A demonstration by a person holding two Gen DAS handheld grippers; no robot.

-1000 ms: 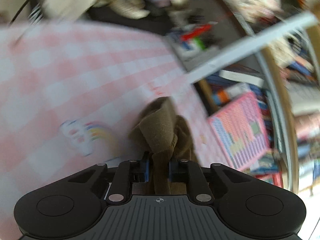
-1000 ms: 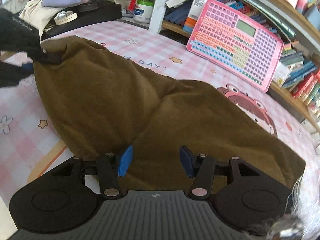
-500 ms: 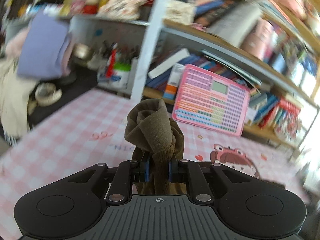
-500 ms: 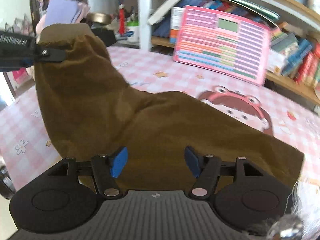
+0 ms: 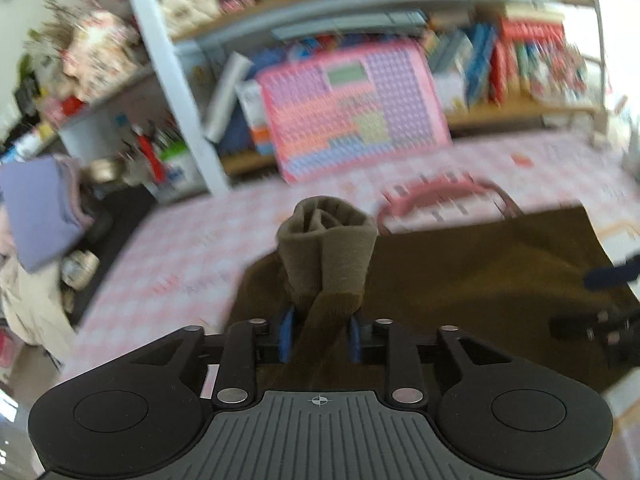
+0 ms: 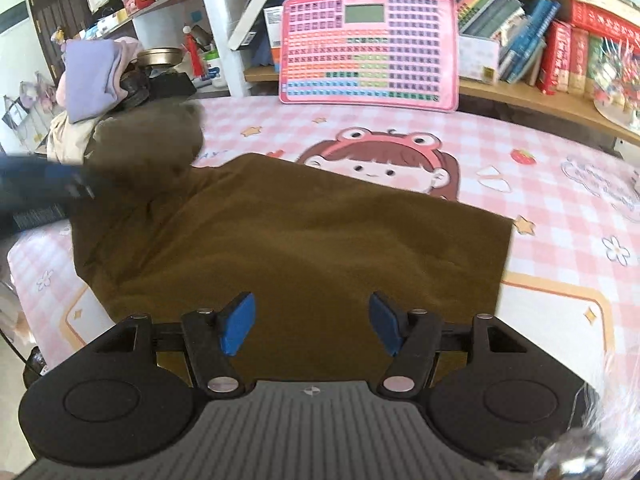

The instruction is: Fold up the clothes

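Observation:
A brown garment (image 6: 304, 240) lies spread on the pink checked table cover (image 6: 560, 184). My left gripper (image 5: 319, 334) is shut on a bunched edge of the brown garment (image 5: 326, 248) and lifts it over the cloth's left side. It shows blurred in the right wrist view (image 6: 44, 192). My right gripper (image 6: 312, 326) is open and empty, low over the garment's near edge. It shows at the right edge of the left wrist view (image 5: 600, 300).
A pink calculator board (image 6: 368, 46) leans on the shelf behind the table, with books (image 6: 532, 44) to its right. A folded lilac cloth (image 6: 90, 76) and clutter sit at the far left.
My left gripper has carried the held brown edge to the right and lower, over the spread garment. My right gripper has stayed open over the near edge.

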